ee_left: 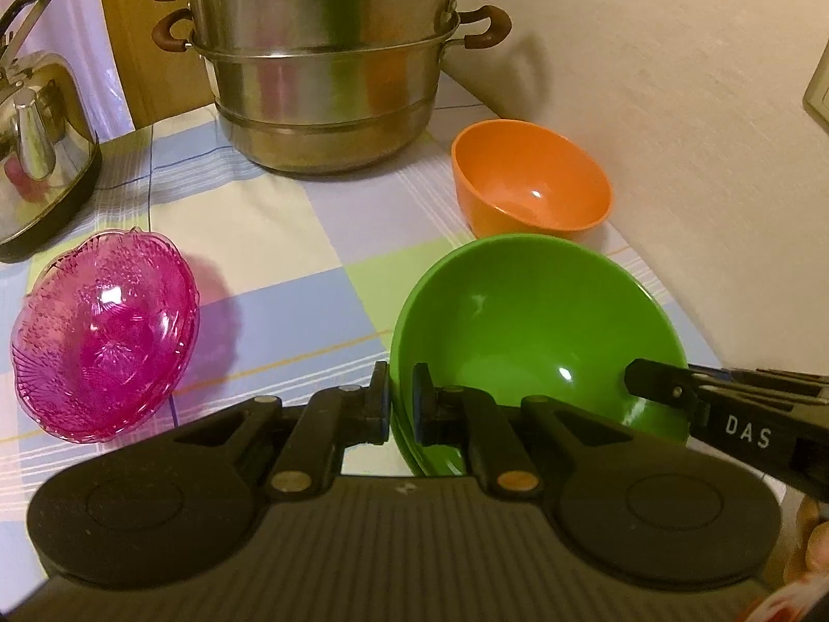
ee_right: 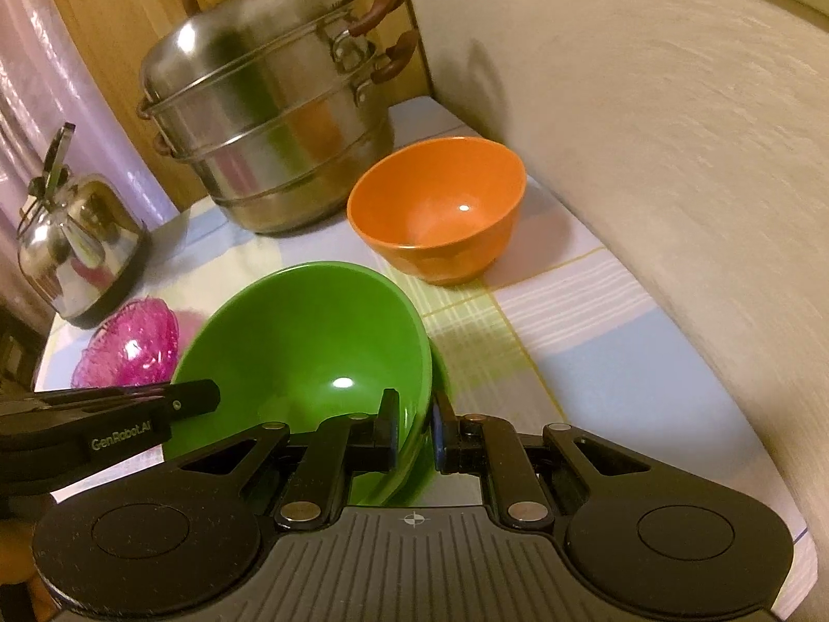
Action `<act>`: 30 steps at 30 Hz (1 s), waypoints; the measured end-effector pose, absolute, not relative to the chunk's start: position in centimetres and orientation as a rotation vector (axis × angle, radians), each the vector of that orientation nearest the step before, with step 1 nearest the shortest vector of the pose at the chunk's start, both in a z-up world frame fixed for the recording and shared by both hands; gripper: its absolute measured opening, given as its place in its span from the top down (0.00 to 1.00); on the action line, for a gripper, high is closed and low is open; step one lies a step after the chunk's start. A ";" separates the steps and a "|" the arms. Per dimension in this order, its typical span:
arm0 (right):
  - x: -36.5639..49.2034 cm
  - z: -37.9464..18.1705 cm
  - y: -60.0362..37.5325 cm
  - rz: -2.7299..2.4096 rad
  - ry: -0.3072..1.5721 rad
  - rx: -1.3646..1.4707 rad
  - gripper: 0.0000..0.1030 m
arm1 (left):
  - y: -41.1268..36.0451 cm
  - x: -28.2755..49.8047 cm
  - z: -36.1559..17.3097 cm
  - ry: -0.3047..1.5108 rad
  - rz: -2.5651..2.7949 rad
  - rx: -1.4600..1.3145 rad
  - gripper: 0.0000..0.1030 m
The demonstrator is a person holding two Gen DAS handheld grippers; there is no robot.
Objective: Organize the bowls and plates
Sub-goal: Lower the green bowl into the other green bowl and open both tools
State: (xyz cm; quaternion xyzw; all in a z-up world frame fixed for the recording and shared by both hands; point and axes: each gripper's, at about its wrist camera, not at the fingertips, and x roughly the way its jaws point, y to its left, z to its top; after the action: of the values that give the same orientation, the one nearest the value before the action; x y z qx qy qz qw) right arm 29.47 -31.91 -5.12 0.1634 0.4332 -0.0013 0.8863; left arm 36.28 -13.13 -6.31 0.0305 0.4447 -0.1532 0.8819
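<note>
White letters "DAS" show on the side of the right claw where it reaches into the left wrist view, and "GenRobot.AI" is printed on the left claw as seen from the right wrist view. No other writing can be read.

The desk is covered by a checked cloth in pale blue, cream and light green squares, and it runs along a cream textured wall. A wooden panel stands behind the far end.

The green bowl is held between both claws, tilted toward the cameras near the front of the desk. The left claw is clamped narrowly on its left rim, 1 finger inside and 1 outside; the right claw pinches the opposite rim the same way.

Just beyond it, close to the wall, sits the orange bowl, upright and empty. A pink patterned glass bowl rests tilted at the left, well apart from the green one. A tiered stainless steel steamer pot with brown handles stands at the back, and a shiny steel kettle sits at the far left.
</note>
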 end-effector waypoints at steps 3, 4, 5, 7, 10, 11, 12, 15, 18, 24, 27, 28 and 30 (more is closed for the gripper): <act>29.7 -5.4 -31.9 -0.006 0.910 0.333 0.88 | -13.2 36.3 -6.6 0.929 -0.323 0.061 0.94; 29.7 -5.4 -31.9 -0.007 0.912 0.333 0.88 | -13.2 36.3 -6.6 0.929 -0.323 0.063 0.94; 29.7 -5.4 -31.9 -0.008 0.913 0.334 0.88 | -13.2 36.4 -6.7 0.929 -0.322 0.063 0.94; 29.8 -5.4 -31.9 -0.008 0.914 0.331 0.88 | -13.2 36.4 -6.9 0.928 -0.323 0.059 0.94; 29.9 -5.6 -31.9 -0.007 0.918 0.332 0.88 | -13.3 36.4 -7.0 0.925 -0.323 0.066 0.94; 29.9 -5.6 -31.9 -0.008 0.919 0.332 0.88 | -13.3 36.4 -7.0 0.926 -0.325 0.064 0.94; 30.0 -5.7 -31.9 -0.009 0.921 0.331 0.88 | -13.3 36.4 -7.0 0.927 -0.325 0.063 0.94; 30.1 -5.7 -32.0 -0.012 0.923 0.335 0.88 | -13.3 36.3 -7.0 0.926 -0.326 0.068 0.94; 30.0 -5.7 -31.9 -0.010 0.920 0.331 0.88 | -13.3 36.3 -7.0 0.925 -0.322 0.068 0.94; 30.1 -5.7 -32.2 -0.014 0.907 0.360 0.84 | -12.9 36.5 -6.9 0.933 -0.310 0.045 0.82; 29.8 -5.1 -32.7 -0.013 0.858 0.401 0.56 | -12.9 36.3 -6.3 0.913 -0.307 0.051 0.82; 29.7 -4.9 -32.8 -0.015 0.852 0.406 0.54 | -12.9 36.3 -6.1 0.908 -0.308 0.052 0.82; 29.7 -4.9 -32.9 -0.025 0.847 0.402 0.54 | -12.8 36.2 -5.8 0.899 -0.308 0.050 0.82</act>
State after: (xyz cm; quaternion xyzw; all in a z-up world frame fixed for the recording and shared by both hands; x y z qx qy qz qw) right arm 29.69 -32.94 -4.86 0.1936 0.4081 -0.0120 0.8921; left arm 36.24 -12.77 -5.81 0.0239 0.4327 -0.1482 0.8889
